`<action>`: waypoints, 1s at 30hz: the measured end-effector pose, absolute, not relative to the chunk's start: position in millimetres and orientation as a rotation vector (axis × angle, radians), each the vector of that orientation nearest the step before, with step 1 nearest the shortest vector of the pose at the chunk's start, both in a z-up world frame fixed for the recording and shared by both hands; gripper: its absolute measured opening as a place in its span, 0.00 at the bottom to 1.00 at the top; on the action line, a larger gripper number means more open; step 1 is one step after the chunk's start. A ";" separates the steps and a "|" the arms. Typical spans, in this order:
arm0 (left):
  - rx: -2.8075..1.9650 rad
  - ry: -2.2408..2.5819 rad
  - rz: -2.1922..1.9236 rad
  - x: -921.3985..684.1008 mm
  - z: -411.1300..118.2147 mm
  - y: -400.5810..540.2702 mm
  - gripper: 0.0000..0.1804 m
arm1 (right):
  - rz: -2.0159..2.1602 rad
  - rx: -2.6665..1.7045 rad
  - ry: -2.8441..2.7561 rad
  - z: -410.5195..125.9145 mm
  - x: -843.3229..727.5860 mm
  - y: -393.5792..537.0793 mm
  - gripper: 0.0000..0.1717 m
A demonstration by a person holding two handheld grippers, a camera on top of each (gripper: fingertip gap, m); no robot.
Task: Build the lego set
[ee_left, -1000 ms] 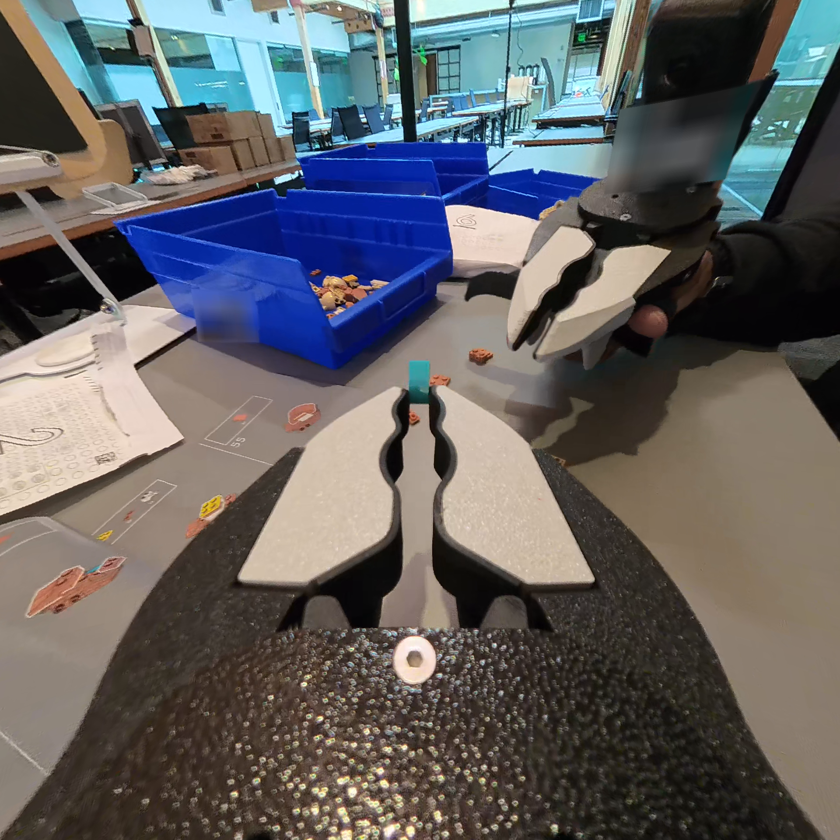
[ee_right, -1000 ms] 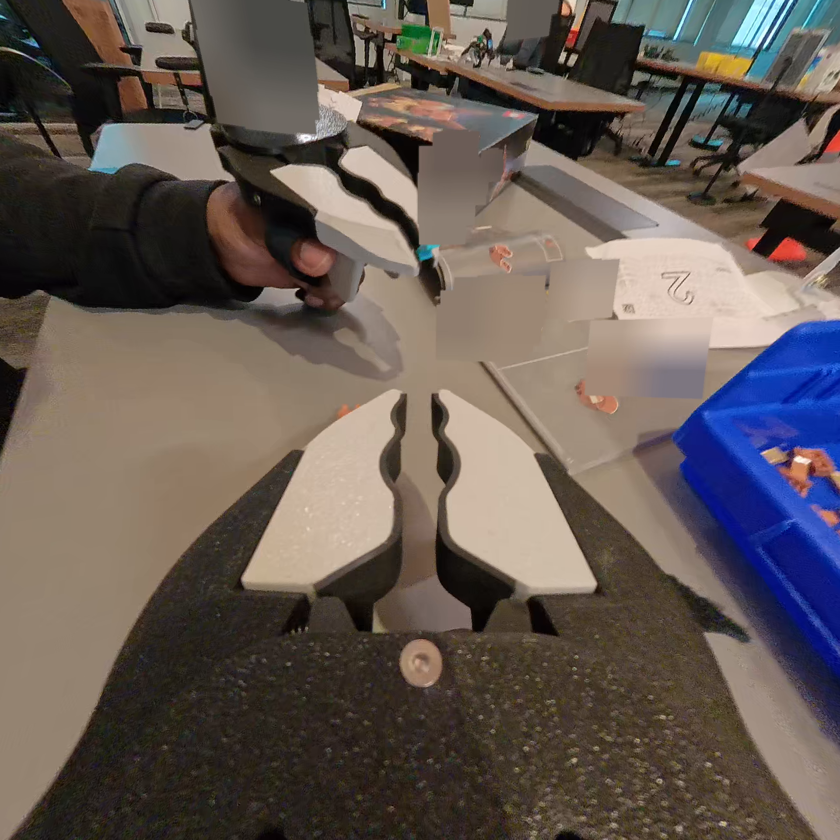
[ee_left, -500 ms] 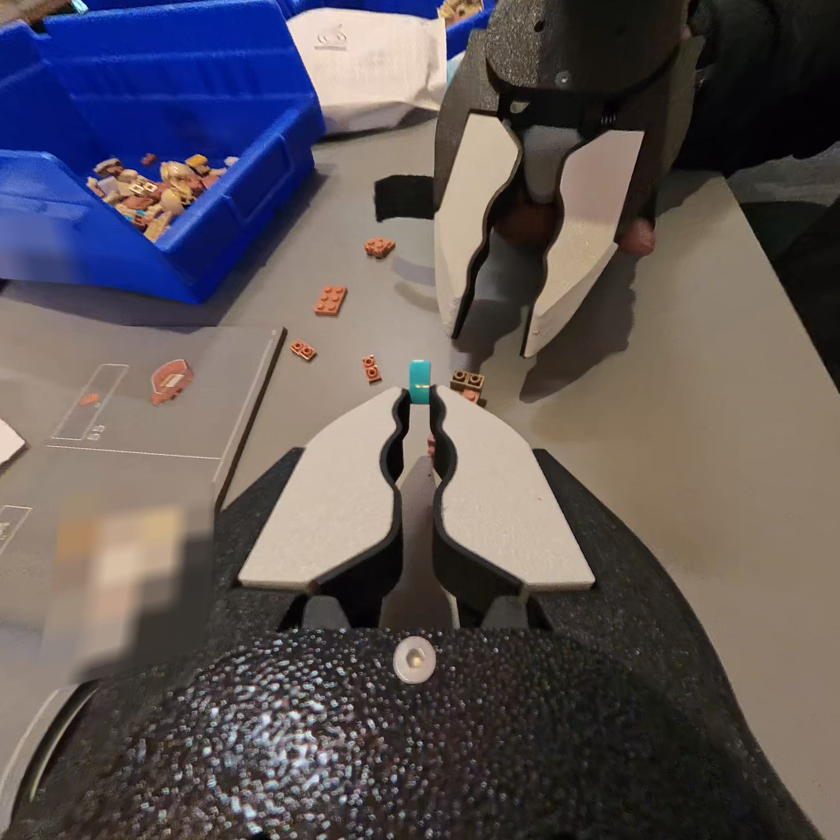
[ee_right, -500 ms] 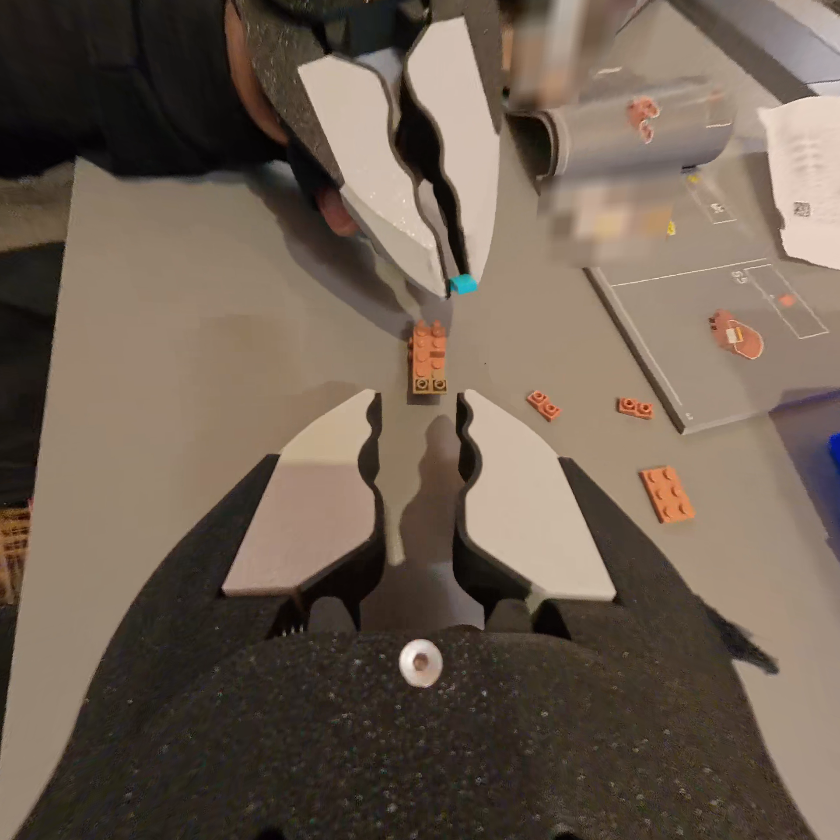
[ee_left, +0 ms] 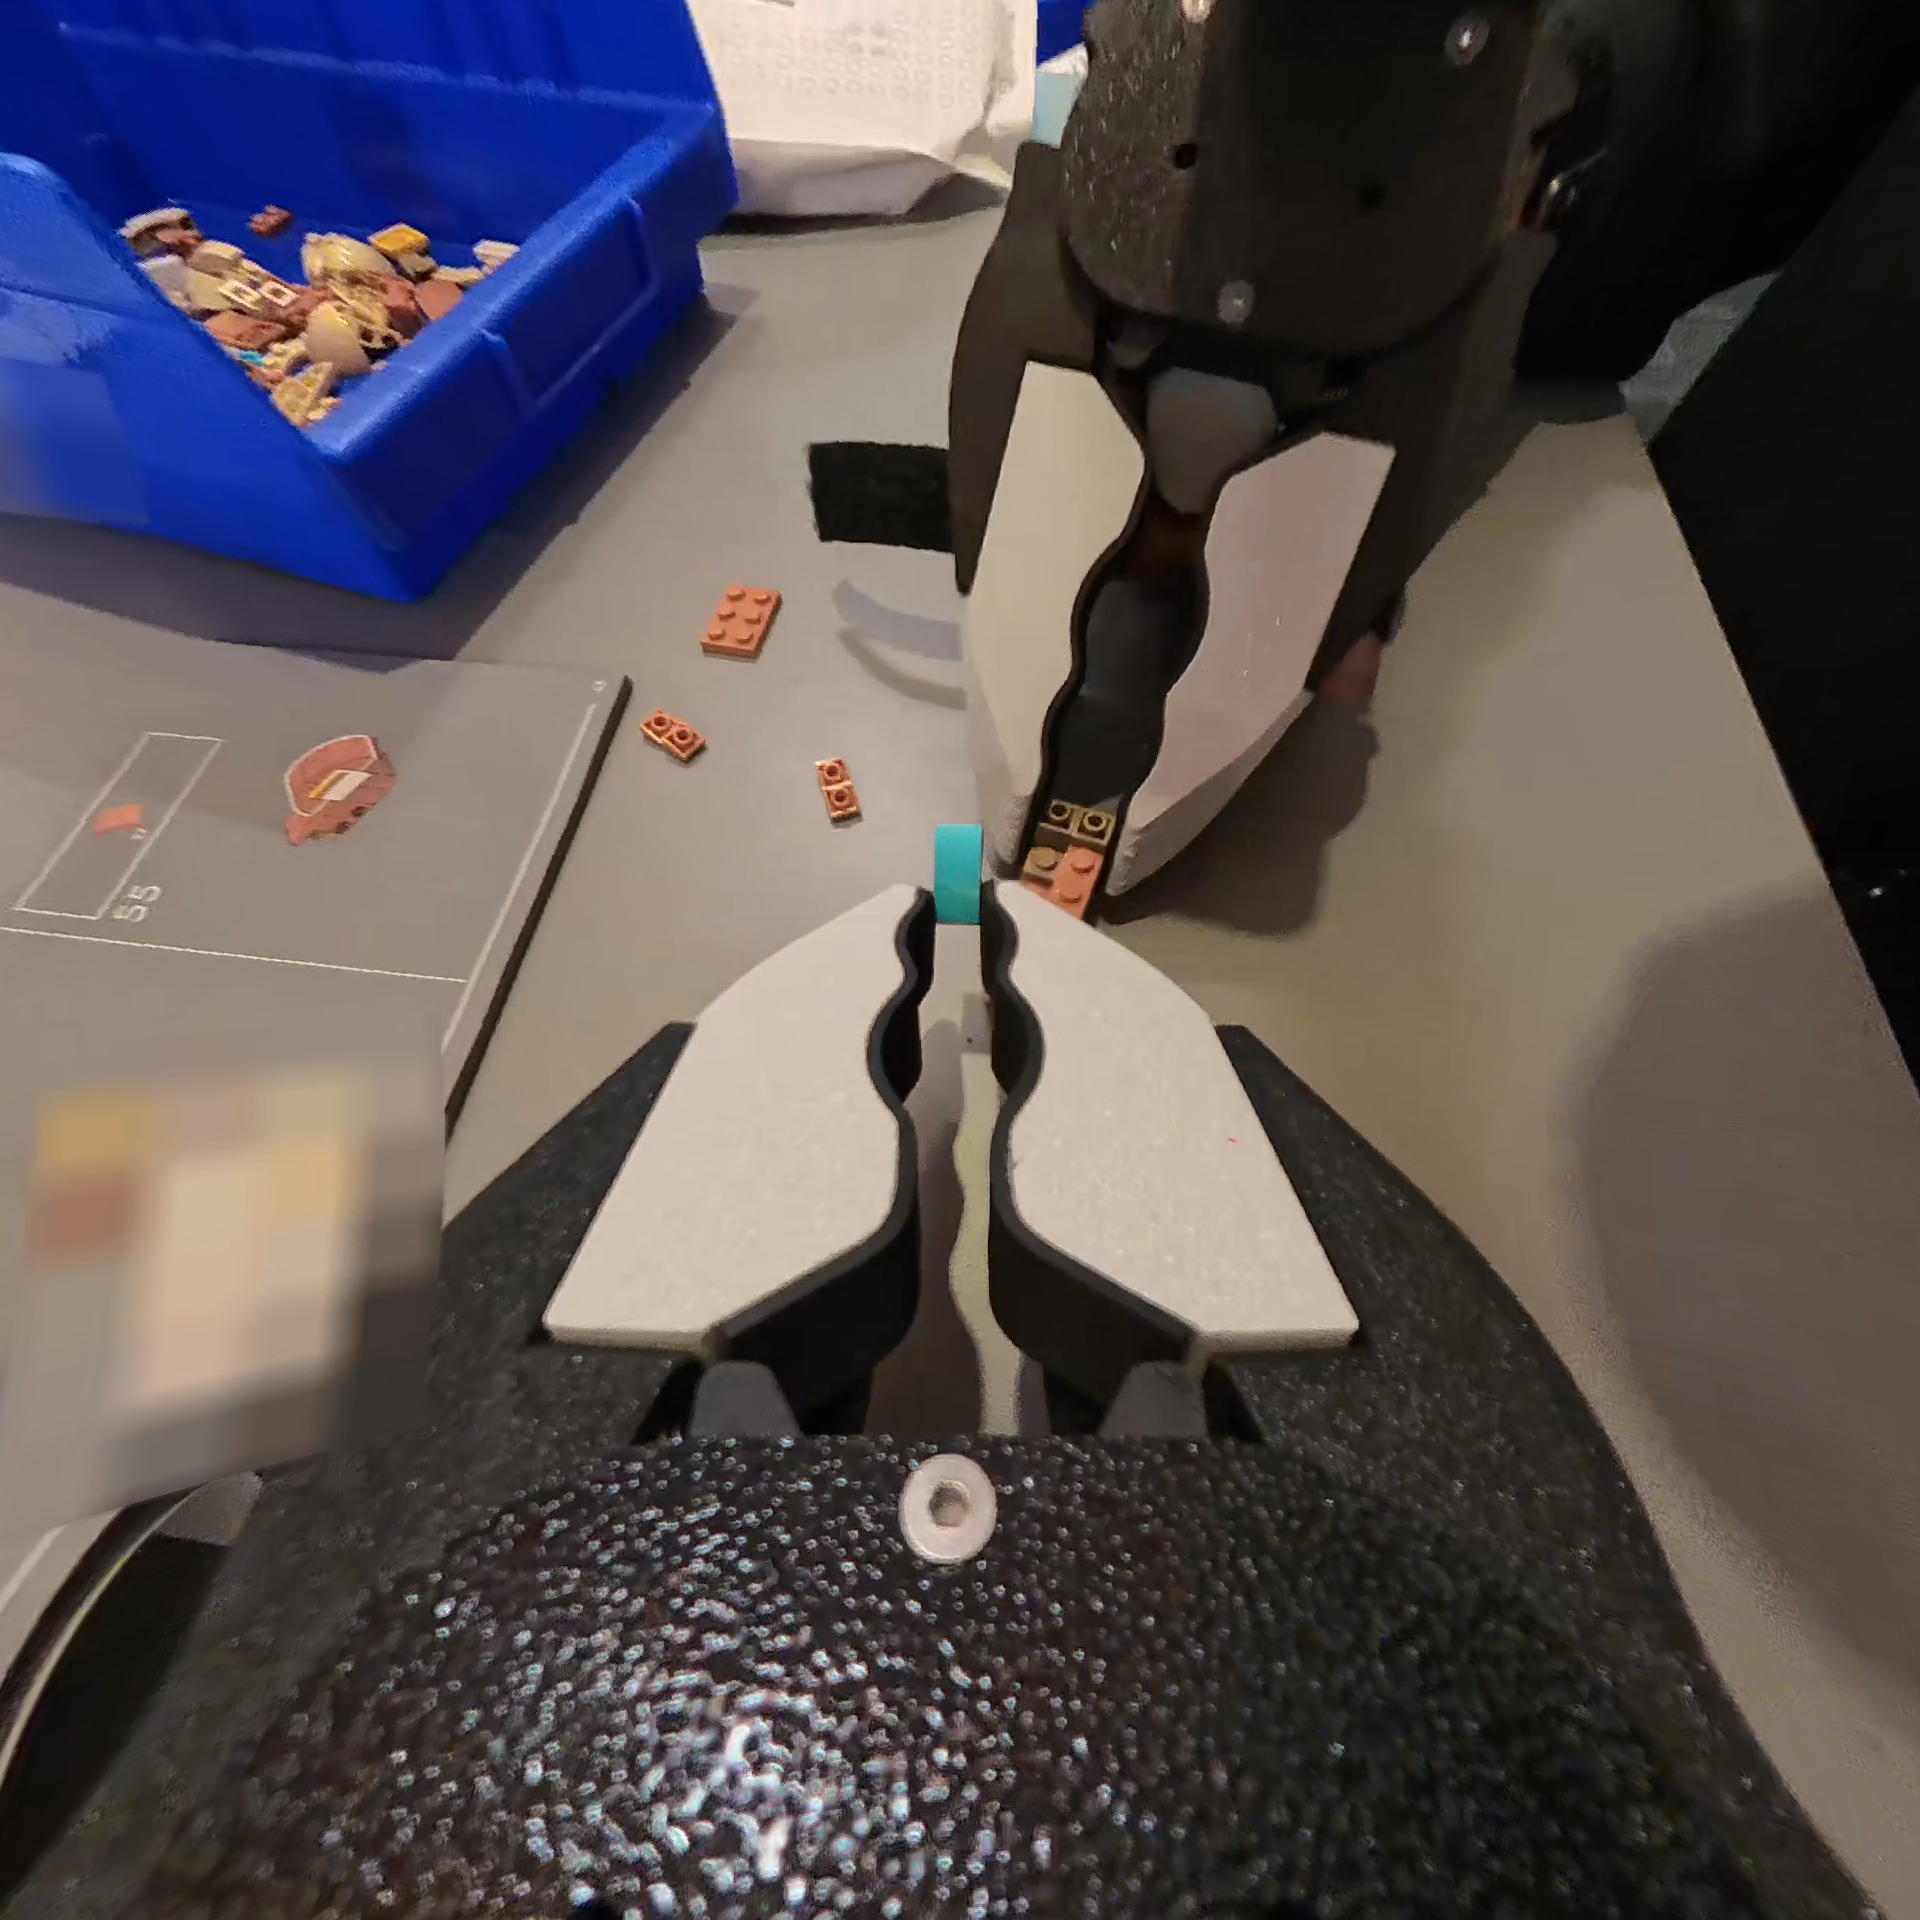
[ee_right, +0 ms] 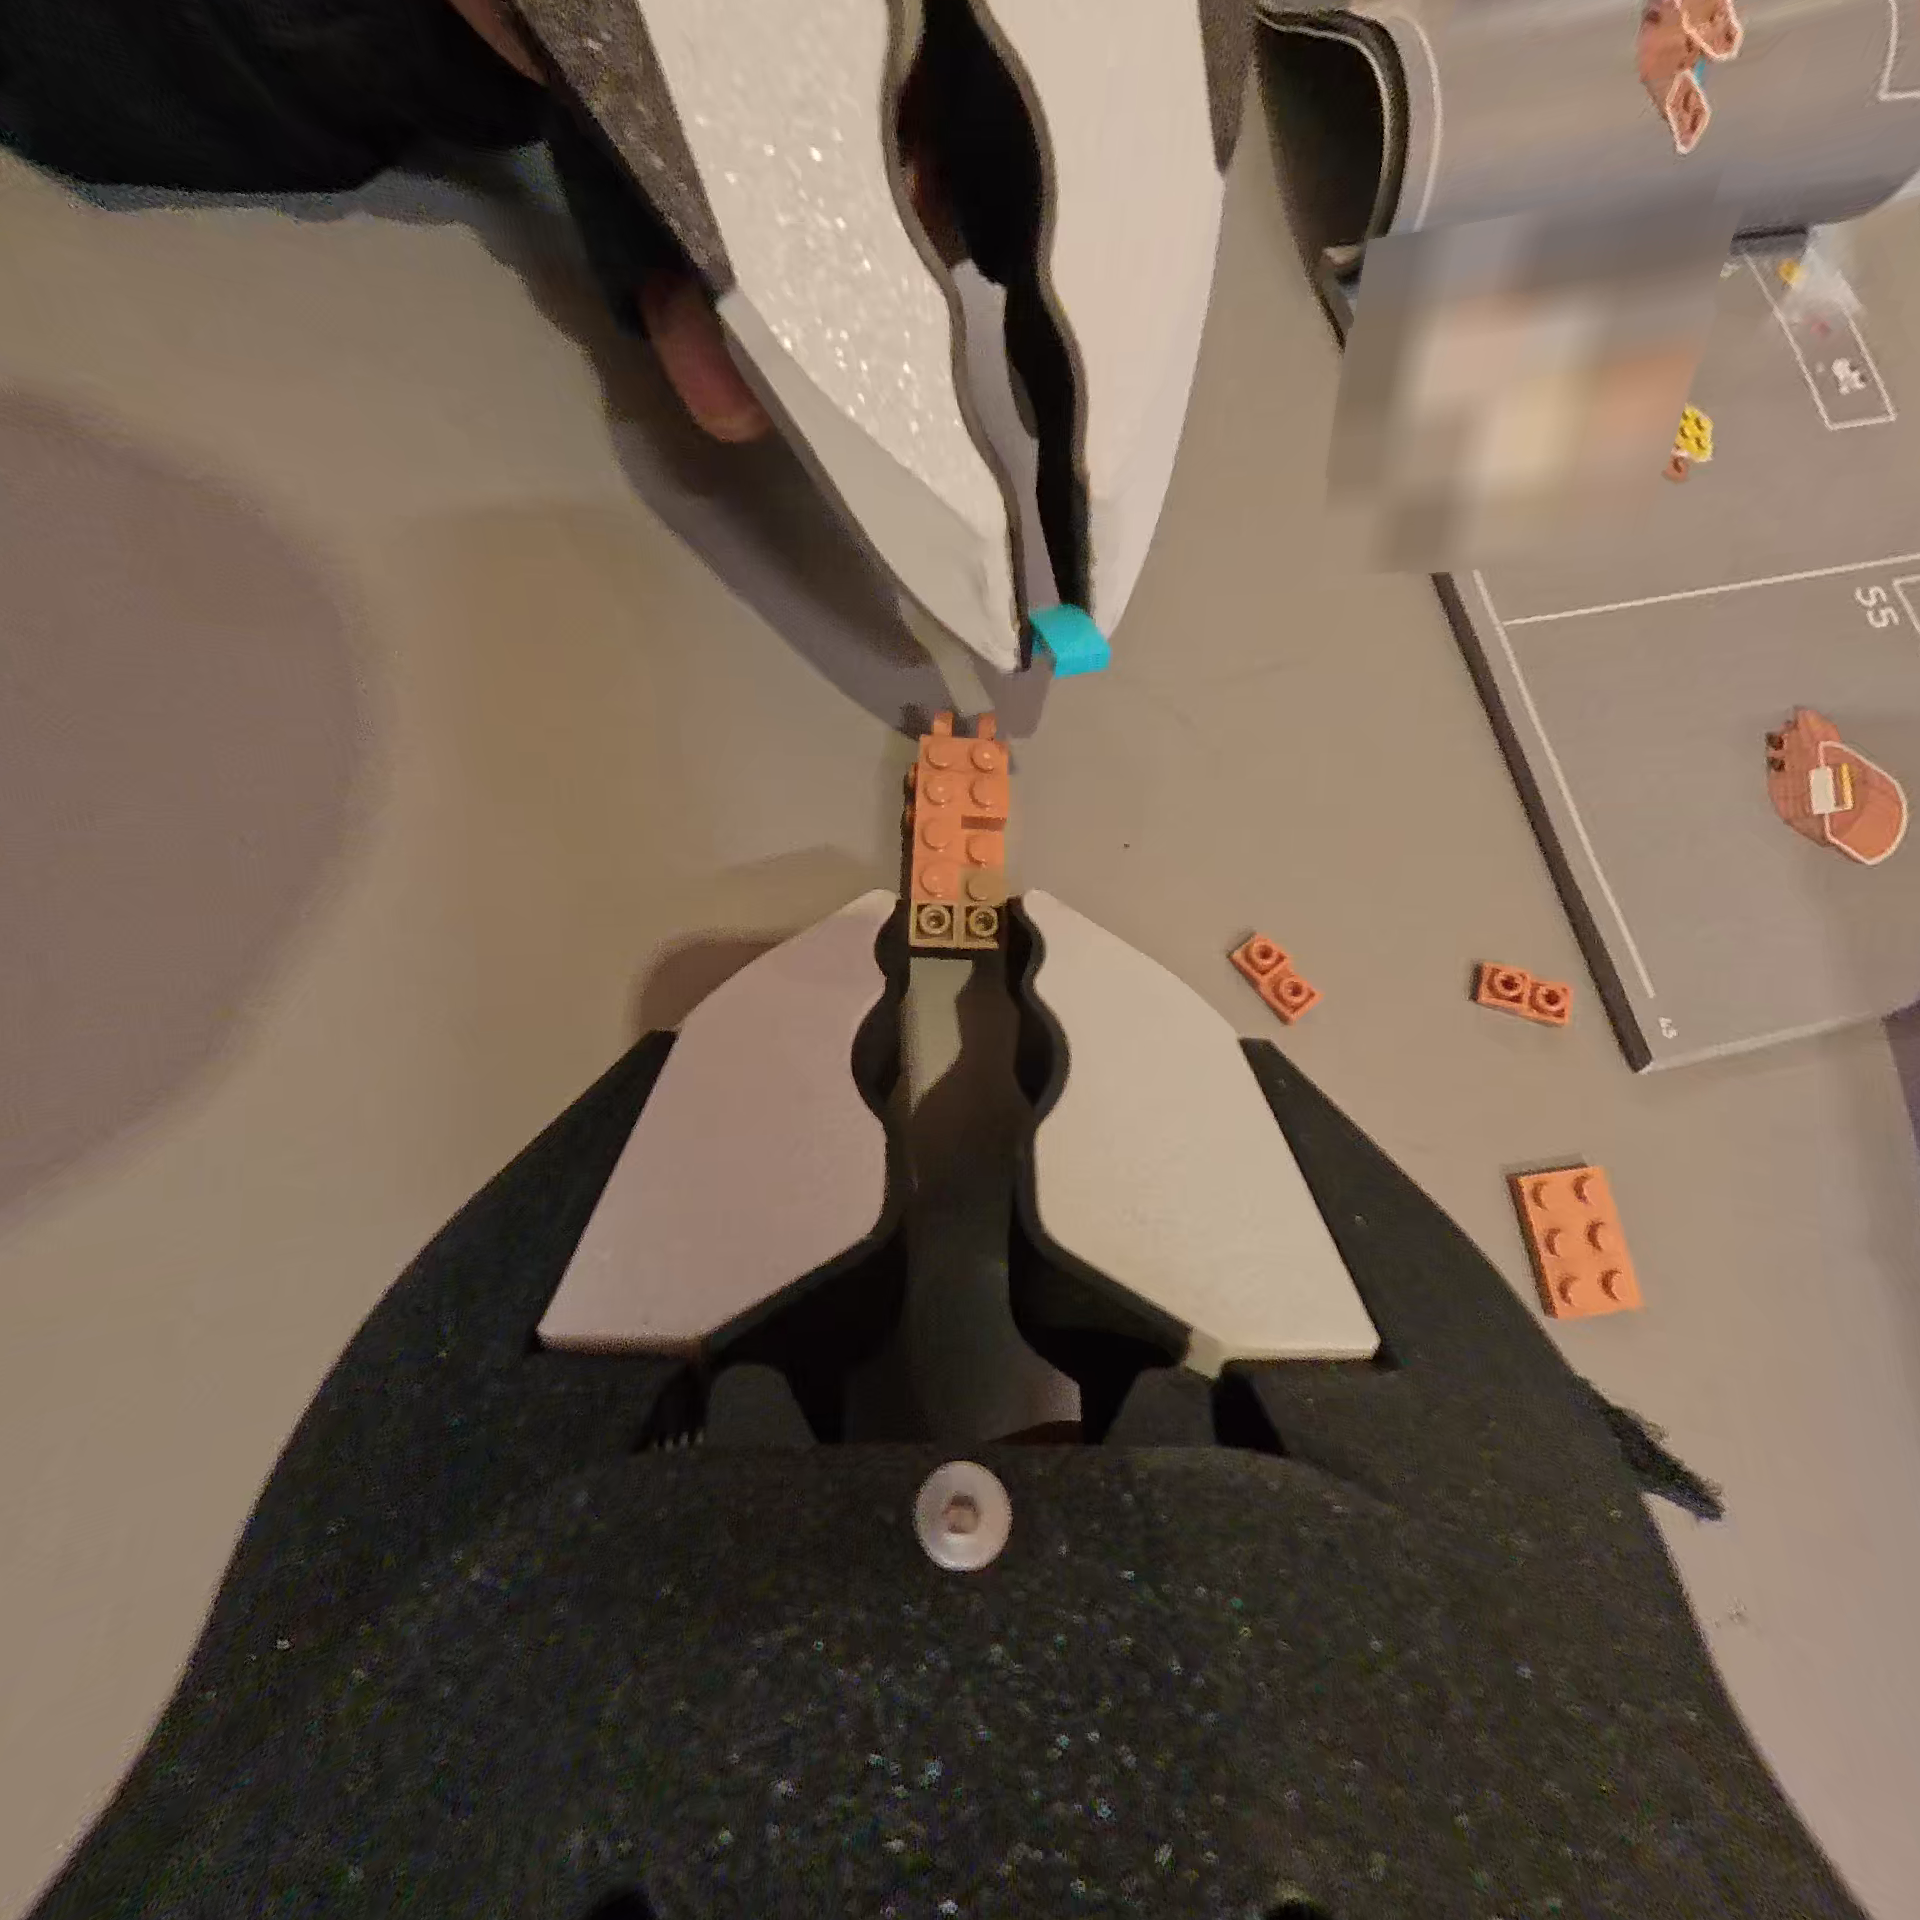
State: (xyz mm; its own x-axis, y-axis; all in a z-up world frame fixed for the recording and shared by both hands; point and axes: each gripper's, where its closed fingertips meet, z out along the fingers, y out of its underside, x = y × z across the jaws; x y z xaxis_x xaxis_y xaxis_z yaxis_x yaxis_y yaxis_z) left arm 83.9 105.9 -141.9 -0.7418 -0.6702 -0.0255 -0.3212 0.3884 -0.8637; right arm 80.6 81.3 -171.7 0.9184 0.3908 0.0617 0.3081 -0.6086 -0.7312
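The left gripper point(ee_left: 957, 906) pinches a small teal plastic brick point(ee_left: 957, 873) at its very tips, a pad pressed on each side, and hangs just above the far end of a small orange-brown assembly of studded plastic bricks point(ee_right: 961, 821) lying on the grey table point(ee_right: 312, 831). The right gripper point(ee_right: 956, 914) faces it from the assembly's opposite end, its two pale fingers point(ee_right: 1132, 1039) closed against the sides of the tan plate there; it seems to clamp that end, though blur at the tips makes the contact hard to judge. Beside the assembly, toward an open grey instruction booklet point(ee_left: 260, 883), lie two small orange two-stud plates point(ee_right: 1274, 980) point(ee_right: 1521, 993), with a larger orange six-stud plate point(ee_right: 1574, 1241) a little farther off. Beyond the booklet from the assembly stands a blue plastic bin point(ee_left: 582, 312) holding loose tan and brown pieces point(ee_left: 312, 291), and a white bag point(ee_left: 862, 114) lies behind it.
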 end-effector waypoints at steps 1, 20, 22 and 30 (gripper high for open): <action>-0.844 2.304 -1.284 81.4 -144.0 103.9 0.04 | 0.124 -2.250 -0.513 -170.1 78.8 79.7 0.10; -0.740 2.573 -1.049 63.1 -155.6 69.9 0.04 | 0.114 -2.204 -0.696 -171.8 63.2 65.5 0.10; -0.721 2.607 -1.038 62.7 -158.3 69.7 0.04 | 0.120 -2.206 -0.692 -172.0 63.6 65.5 0.10; -0.742 2.656 -1.015 61.8 -161.0 66.8 0.04 | 0.112 -2.203 -0.677 -171.6 65.2 65.8 0.10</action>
State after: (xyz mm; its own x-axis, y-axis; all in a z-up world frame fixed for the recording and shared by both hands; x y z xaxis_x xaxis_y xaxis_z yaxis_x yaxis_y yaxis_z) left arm 61.8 66.8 -161.0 -0.8533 -0.5214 -0.0094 -0.3822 0.6375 -0.6690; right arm 65.2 65.8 -171.6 0.8523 0.5041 0.1397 0.4322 -0.5282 -0.7309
